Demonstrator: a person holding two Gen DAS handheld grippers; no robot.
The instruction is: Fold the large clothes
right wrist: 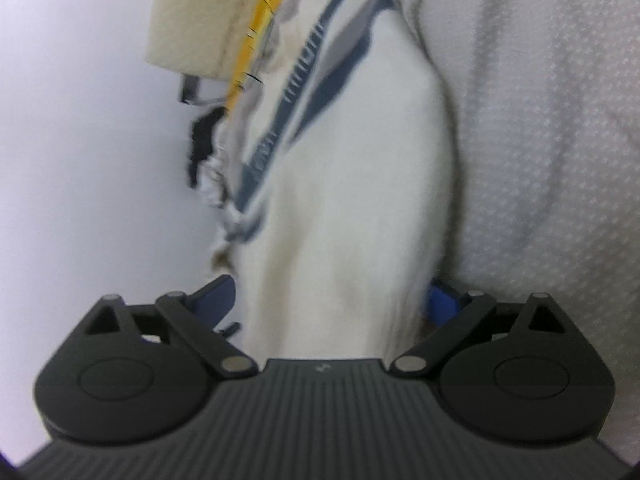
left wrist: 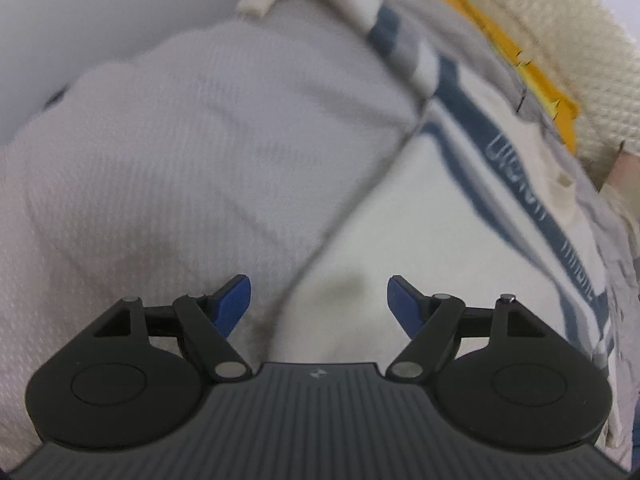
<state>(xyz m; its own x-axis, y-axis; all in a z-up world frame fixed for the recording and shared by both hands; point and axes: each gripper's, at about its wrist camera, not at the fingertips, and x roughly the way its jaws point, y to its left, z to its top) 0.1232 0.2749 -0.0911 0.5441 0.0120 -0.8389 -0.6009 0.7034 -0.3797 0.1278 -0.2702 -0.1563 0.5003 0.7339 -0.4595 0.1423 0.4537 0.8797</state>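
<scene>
The left gripper (left wrist: 319, 300) has its blue fingers (left wrist: 234, 304) spread wide apart, with nothing between them. It hangs over cloth: a white textured garment (left wrist: 180, 152) fills the left and middle of the left wrist view, and its edge runs on a diagonal from the lower middle up toward the upper right. Under that edge lies a smoother cream garment (left wrist: 400, 220) with navy stripes (left wrist: 472, 120) and some lettering too blurred to read. That diagonal edge passes right between the open fingers, so the left gripper looks to be the one placed to take it.

The right gripper (right wrist: 330, 304) is also spread, and a long fold of the cream garment (right wrist: 348, 208) runs up the middle of the right wrist view from between the fingers toward the top. The fold fills most of the gap; whether the pads touch it cannot be told, as the picture is blurred. The textured white garment (right wrist: 552, 140) lies to the right of the fold, and a pale plain surface (right wrist: 80, 140) shows to the left.

At the top of both views sit a yellow item (right wrist: 256, 40) and a cream knit piece (right wrist: 192, 20), beside the striped cloth.

The long axis of the fold lines up with the right gripper's forward direction, so a pinch there would catch it across its width. My guess is that the fold is only starting
</scene>
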